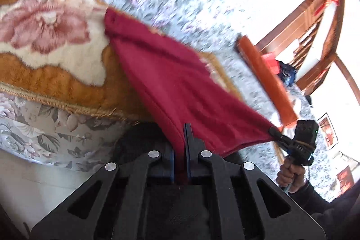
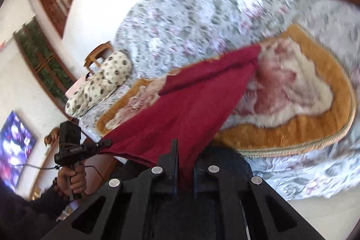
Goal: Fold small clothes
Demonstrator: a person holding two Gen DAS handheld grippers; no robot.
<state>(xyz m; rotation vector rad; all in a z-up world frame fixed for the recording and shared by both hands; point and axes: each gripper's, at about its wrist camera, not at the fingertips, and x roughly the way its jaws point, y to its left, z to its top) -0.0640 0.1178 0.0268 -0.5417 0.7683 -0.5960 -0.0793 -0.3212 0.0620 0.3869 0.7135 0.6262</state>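
Nearest us, our left gripper [image 1: 179,145] has its jaws clamped tight on one near corner of the dark red garment [image 1: 180,82]. Our right gripper [image 2: 184,163] pinches the other corner just as tightly. The cloth hangs stretched between them, its far end trailing on the orange flowered rug [image 2: 292,127] that lies on the bed [image 2: 202,3]. Our worry is that the thin edge could slip from a pinch if we pull apart too hard, or that the trailing end could bunch and spoil the fold.
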